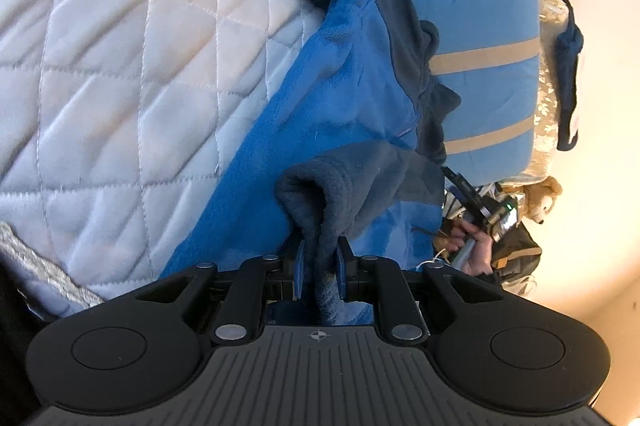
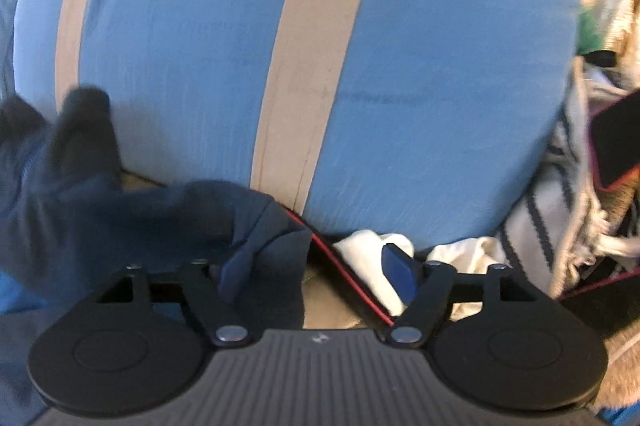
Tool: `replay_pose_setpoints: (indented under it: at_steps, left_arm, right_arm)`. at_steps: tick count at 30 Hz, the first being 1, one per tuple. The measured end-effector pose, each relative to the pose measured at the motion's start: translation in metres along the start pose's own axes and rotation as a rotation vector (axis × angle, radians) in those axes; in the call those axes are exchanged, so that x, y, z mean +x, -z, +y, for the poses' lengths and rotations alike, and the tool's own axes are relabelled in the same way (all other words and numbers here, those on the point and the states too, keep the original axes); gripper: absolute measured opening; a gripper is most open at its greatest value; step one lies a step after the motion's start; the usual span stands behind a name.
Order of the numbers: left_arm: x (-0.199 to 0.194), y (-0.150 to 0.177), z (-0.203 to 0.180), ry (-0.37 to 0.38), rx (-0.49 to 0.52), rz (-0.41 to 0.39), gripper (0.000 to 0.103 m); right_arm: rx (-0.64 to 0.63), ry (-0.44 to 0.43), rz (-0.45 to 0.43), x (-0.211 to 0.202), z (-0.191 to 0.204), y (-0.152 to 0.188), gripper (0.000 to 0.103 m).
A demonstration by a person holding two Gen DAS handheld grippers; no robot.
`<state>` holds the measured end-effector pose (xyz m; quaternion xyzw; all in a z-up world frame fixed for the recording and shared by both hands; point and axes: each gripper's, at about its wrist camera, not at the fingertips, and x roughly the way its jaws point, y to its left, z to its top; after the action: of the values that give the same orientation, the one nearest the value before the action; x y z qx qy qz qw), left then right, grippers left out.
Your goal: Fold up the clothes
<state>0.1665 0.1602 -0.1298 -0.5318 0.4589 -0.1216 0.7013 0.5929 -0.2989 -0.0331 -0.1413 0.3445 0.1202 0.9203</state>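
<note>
The blue fleece jacket (image 1: 340, 73) is spread on the white quilted bedspread (image 1: 120, 65), its long edge running diagonally across it twd the striped blue cushion (image 1: 480, 37). A dark navy fold of the fleece (image 1: 316, 193) is pinched btwn the blue pads of the left gripper (image 1: 319, 266), clenched tight on it. The fabric is judged soft, thick, light and limp: it will drape and sag w/o support, so it is best taken at hems, cuffs or seams, where the layers bunch and a grip is less likely to slip.

In the right wrist view, the right gripper (image 2: 318, 274) is seen spread wide, released; navy fleece (image 2: 264, 246) lies against its left pad, but nothing is squeezed. Beyond it the cushion (image 2: 400, 65) fills the view, smooth cotton w/ tan stripes. At the cushion's base a red-edged black strap (image 2: 344, 274) and white cloth (image 2: 360, 250) are seen; a striped throw (image 2: 536, 209) lies beside it.
</note>
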Motion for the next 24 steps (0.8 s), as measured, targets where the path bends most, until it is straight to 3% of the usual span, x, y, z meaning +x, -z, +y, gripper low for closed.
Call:
replay_pose_setpoints:
  at_steps: [7,11,16,20,23,24]
  left_arm:
    - [-0.003,-0.010,-0.005,-0.002,0.023,-0.023,0.015]
    - [-0.005,-0.017,-0.008,0.000,0.035,-0.048,0.015]
    - [0.000,-0.014,-0.002,-0.024,0.027,-0.040,0.015]
    - [-0.001,-0.011,0.002,-0.013,-0.001,-0.060,0.015]
    - [-0.001,-0.009,0.002,-0.021,-0.009,-0.065,0.015]
    - [-0.001,-0.009,0.002,-0.024,-0.014,-0.066,0.015]
  right_arm:
    - [-0.048,-0.131,-0.008,-0.075,-0.009,0.039,0.100]
    - [-0.043,-0.148,0.012,-0.099,-0.023,0.063,0.101]
    - [-0.078,-0.178,0.011,-0.107,-0.013,0.091,0.097]
    - [-0.091,-0.137,0.012,-0.095,0.005,0.099,0.085]
    - [-0.090,-0.043,0.051,-0.062,0.015,0.099,0.086]
    - [-0.082,-0.006,0.074,-0.051,0.018,0.100,0.091]
